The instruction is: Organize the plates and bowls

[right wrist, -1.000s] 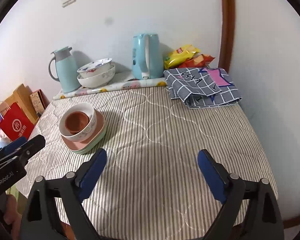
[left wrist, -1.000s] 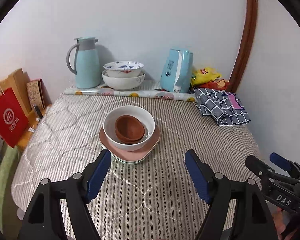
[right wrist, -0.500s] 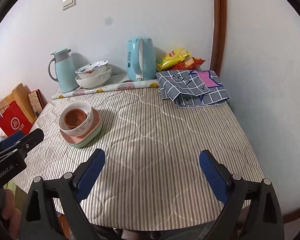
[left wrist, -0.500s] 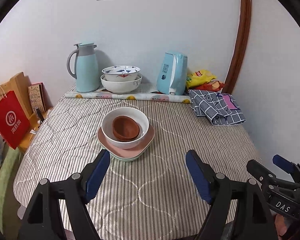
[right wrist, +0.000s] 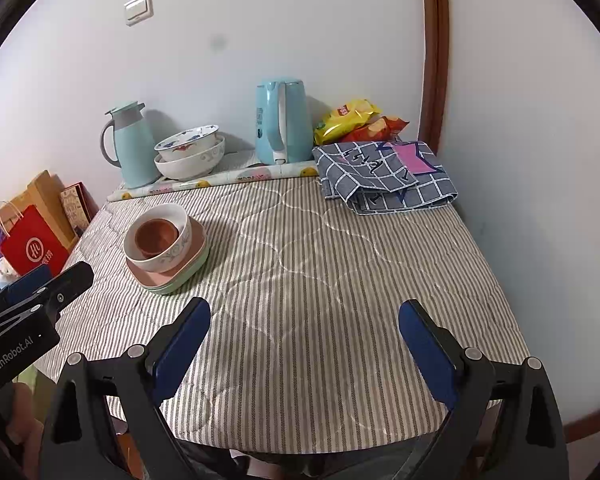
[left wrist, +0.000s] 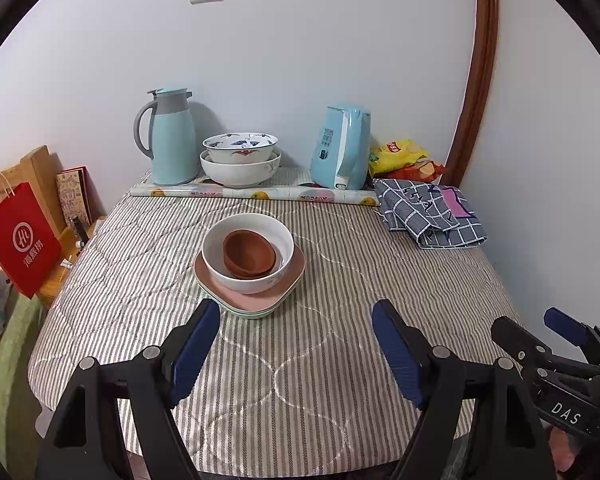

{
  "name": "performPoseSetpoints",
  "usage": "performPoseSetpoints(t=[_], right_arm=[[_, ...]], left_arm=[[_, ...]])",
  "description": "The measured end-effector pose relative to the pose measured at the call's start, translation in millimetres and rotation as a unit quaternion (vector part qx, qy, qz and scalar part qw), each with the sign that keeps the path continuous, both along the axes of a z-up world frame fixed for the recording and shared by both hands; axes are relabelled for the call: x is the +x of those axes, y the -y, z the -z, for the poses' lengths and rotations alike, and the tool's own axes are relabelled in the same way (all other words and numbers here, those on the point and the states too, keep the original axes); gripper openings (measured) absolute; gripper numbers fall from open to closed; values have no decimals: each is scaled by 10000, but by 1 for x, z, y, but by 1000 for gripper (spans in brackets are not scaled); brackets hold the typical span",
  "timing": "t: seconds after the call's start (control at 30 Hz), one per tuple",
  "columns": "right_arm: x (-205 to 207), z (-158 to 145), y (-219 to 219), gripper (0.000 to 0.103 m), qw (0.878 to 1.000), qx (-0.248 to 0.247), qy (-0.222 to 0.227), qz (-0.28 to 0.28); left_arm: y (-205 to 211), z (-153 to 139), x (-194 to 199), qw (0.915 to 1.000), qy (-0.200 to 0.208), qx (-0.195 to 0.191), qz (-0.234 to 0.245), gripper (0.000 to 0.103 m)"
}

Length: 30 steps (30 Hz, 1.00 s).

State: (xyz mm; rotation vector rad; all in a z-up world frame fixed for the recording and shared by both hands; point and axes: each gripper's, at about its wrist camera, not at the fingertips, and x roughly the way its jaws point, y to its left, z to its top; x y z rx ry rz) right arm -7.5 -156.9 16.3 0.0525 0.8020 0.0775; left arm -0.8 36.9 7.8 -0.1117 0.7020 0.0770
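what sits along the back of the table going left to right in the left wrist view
thermos jug → stacked bowls → kettle → snack bags

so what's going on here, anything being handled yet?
Nothing is held. The left gripper and right gripper are both open and empty, above the near part of the striped table cover. The dishes sit nested mid-table: brown bowls inside a white bowl, on a pink plate over green ones. Two more patterned bowls are stacked at the back between the flask and kettle.
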Motion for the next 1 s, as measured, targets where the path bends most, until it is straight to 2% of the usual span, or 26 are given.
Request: performPoseSetpoints(t=[1.0], right_arm=[[-3,-2,1,94,10000,31,15,43]], left_arm=[[1,-2,-3,9999,15,-83,56,79]])
